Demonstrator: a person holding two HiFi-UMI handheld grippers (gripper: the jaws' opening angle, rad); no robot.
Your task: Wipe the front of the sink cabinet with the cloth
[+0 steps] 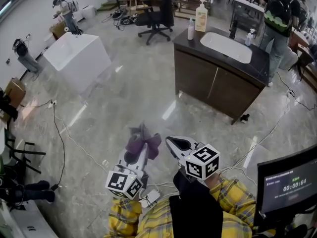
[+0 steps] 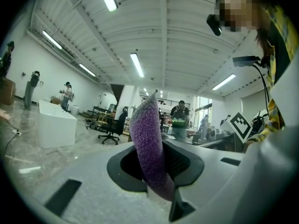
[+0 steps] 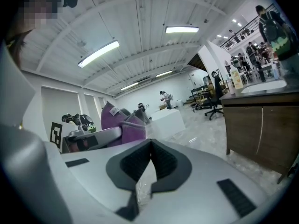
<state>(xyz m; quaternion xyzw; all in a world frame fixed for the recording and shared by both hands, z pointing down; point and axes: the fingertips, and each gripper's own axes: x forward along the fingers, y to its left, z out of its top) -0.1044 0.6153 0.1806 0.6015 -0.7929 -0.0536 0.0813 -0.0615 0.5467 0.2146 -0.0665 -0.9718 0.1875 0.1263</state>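
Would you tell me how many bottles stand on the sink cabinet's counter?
3: a tall pump bottle and a slim bottle left of the basin, a small pump bottle right of it.

Bright, even light comes from ceiling strip lamps (image 2: 137,64), with pale glare streaks on the glossy floor (image 1: 169,111). Shadows are soft. Both gripper views bend and darken at the edges; the near cloth (image 2: 148,143) shows its nap sharply.

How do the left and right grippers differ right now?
The left gripper is shut on the purple cloth; the right gripper is shut on nothing. In the head view the left gripper leans rightward and the right gripper leftward, so their tips converge. Both hang over the floor, well short of the sink cabinet.
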